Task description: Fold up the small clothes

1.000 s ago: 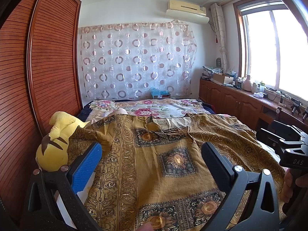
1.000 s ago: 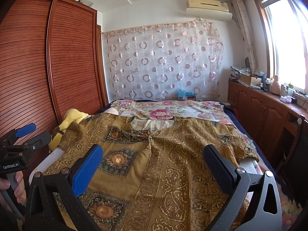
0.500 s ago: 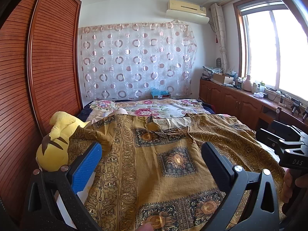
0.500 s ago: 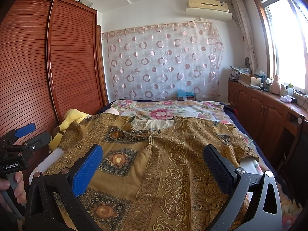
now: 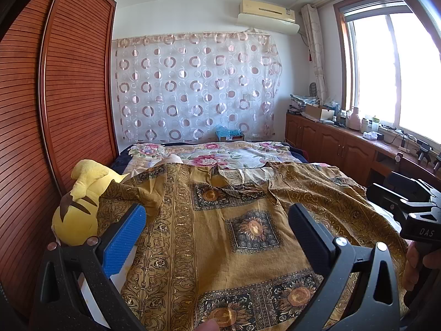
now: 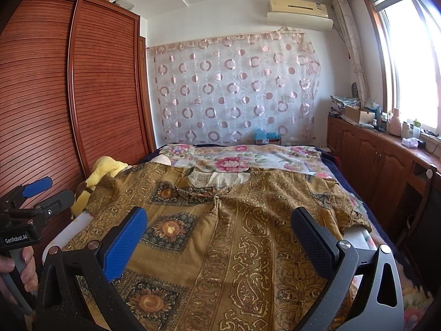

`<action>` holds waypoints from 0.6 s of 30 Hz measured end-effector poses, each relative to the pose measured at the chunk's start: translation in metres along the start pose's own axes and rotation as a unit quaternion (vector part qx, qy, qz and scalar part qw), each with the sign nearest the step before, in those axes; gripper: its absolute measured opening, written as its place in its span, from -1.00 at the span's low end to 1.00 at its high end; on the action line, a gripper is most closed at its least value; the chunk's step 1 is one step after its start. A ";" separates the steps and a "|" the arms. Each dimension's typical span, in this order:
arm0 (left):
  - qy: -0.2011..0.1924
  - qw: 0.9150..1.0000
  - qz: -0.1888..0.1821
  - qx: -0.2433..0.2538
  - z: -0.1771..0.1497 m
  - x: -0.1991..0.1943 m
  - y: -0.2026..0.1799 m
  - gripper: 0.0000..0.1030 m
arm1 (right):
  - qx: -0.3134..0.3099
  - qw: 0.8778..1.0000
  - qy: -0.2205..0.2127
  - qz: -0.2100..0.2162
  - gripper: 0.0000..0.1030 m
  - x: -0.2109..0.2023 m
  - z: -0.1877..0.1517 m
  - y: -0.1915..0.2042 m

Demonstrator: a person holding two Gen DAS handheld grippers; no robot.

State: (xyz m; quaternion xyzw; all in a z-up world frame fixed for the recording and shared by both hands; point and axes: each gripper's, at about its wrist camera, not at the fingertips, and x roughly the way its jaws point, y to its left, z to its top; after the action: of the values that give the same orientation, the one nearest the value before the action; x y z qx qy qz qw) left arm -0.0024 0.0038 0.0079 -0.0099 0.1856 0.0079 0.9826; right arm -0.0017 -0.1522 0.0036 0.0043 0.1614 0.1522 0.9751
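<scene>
A mustard-brown patterned short-sleeved top [image 5: 220,231] lies spread flat on the bed, neckline far, hem near me; it also shows in the right wrist view [image 6: 234,234]. My left gripper [image 5: 217,220] hovers open over the garment's left half, holding nothing. My right gripper [image 6: 219,220] hovers open over its middle and right half, empty too. The right gripper shows at the right edge of the left wrist view [image 5: 408,209]; the left gripper shows at the left edge of the right wrist view [image 6: 30,207].
A yellow plush toy [image 5: 80,204] lies at the garment's left sleeve by the wooden wardrobe [image 5: 55,110]. A floral bedspread [image 6: 237,160] covers the bed's far end. Wooden cabinets [image 6: 380,154] with clutter run along the right under the window.
</scene>
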 end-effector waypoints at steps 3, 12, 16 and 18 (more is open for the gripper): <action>0.000 1.000 0.000 0.000 -0.001 0.000 -0.001 1.00 | 0.001 1.000 0.000 0.001 1.00 0.000 0.000 0.000; 0.013 1.000 -0.009 -0.003 0.002 -0.003 0.009 1.00 | -0.002 1.000 0.005 0.009 1.00 0.003 -0.001 0.001; 0.032 0.999 -0.010 -0.001 -0.006 0.004 0.018 1.00 | -0.009 1.000 0.014 0.018 1.00 0.009 -0.002 0.002; 0.040 0.999 -0.009 -0.003 -0.010 0.008 0.026 1.00 | -0.012 0.999 0.021 0.024 1.00 0.014 -0.003 0.004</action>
State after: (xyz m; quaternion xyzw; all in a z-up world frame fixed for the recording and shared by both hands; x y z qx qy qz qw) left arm 0.0013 0.0300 -0.0048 -0.0148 0.2241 -0.0003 0.9744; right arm 0.0084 -0.1443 -0.0037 -0.0069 0.1799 0.1780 0.9674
